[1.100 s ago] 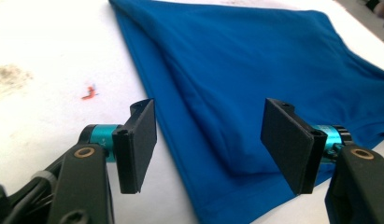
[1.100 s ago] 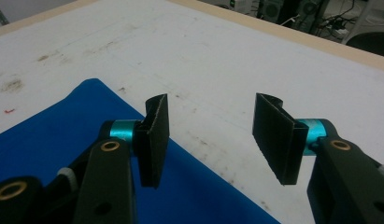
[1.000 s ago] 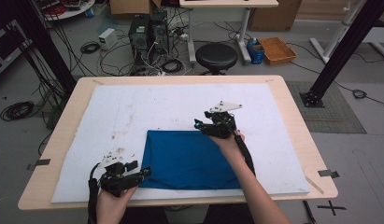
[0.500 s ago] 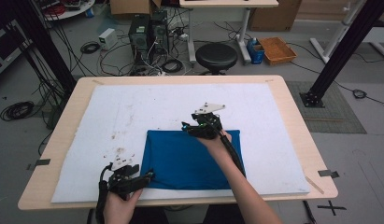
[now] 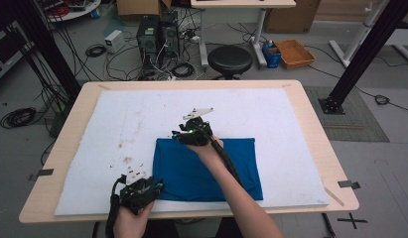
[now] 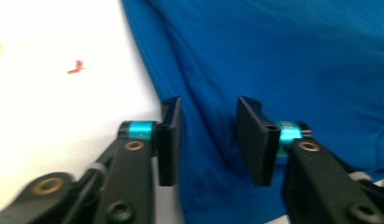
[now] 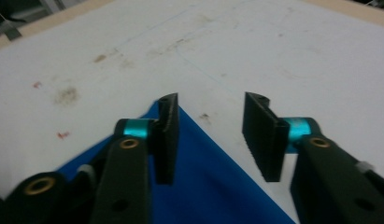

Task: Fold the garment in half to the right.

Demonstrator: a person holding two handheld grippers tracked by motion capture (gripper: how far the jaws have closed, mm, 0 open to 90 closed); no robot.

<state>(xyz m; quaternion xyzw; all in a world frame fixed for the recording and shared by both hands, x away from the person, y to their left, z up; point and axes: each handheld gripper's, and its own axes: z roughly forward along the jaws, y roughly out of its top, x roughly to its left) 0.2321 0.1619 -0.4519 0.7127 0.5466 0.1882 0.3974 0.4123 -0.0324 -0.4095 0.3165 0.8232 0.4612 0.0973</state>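
Note:
A blue cloth [image 5: 211, 166] lies folded flat as a rectangle on the white mat [image 5: 271, 114]. My left gripper [image 5: 155, 188] sits at the cloth's near left corner. In the left gripper view this gripper [image 6: 206, 140] is open, with the blue cloth's [image 6: 292, 56] left edge running between its jaws. My right gripper [image 5: 178, 135] is at the cloth's far left corner. In the right gripper view it [image 7: 208, 135] is open too, and the pointed corner of the cloth [image 7: 203, 177] lies between its jaws.
The mat covers most of a wooden table [image 5: 315, 124] and has brown and red stains [image 5: 126, 159] left of the cloth. Beyond the far edge stand a black stool [image 5: 230, 58], computer towers [image 5: 157, 34] and floor cables. A black frame post [image 5: 363, 54] rises at the right.
My right gripper has slid left along the cloth's far edge to its far left corner. My left gripper has shifted slightly right, onto the near left corner. The cloth has stayed put.

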